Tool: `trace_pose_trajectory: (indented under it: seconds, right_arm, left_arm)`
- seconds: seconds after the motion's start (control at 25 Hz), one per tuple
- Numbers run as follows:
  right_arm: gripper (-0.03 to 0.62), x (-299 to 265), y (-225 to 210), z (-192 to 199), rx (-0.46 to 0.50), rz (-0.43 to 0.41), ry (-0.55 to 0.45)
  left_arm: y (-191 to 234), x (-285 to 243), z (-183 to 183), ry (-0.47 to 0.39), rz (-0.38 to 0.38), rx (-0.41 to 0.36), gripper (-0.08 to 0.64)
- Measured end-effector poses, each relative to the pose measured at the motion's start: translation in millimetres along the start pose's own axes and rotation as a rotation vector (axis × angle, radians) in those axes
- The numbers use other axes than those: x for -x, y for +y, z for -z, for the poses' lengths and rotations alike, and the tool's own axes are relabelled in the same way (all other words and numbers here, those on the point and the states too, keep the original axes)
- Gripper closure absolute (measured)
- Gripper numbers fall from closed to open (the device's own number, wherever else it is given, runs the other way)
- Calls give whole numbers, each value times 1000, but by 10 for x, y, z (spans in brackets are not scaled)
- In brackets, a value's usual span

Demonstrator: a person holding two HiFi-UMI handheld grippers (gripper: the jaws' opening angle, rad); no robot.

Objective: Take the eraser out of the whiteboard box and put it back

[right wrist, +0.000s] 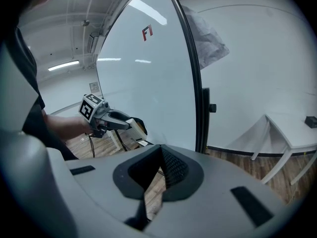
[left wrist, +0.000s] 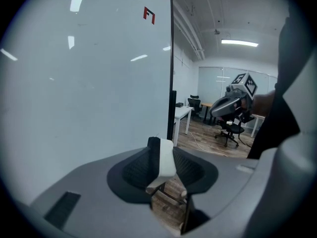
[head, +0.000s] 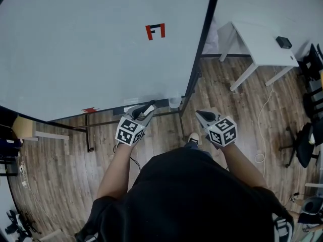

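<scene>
- Left tool (left wrist: 161, 148) clamped across the eraser (left wrist: 167, 158), centre frame, in front of the board (left wrist: 89, 83); flat-sided pinch keeps it steady for return; box not clearly seen
- Right tool (right wrist: 161, 152) jaws together, empty; seemingly idle

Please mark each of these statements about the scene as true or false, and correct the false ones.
1. The left tool grips the eraser between its jaws. True.
2. The right tool holds a second eraser. False: its jaws are together and nothing is between them.
3. A red and black mark sits on the whiteboard. True.
4. In the head view, the white table stands to the left of the whiteboard. False: it stands to the right of it, beyond the board's dark edge.
</scene>
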State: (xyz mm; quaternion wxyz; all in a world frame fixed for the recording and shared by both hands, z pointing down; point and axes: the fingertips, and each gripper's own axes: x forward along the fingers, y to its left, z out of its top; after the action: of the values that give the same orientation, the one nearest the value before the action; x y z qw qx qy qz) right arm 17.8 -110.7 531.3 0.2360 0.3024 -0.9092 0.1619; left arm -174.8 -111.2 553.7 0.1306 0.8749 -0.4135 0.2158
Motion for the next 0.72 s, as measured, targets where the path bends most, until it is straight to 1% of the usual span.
trace_pose_trajectory:
  seconds: [0.36,0.72]
  right_arm:
    - [597,-28,91,-2,11,-6,9]
    - [597,-33,123,8,13,-1,10]
  left_arm:
    - [18,144,103,-3,-9,6,410]
    - [28,184,112,-8,-5,14,410]
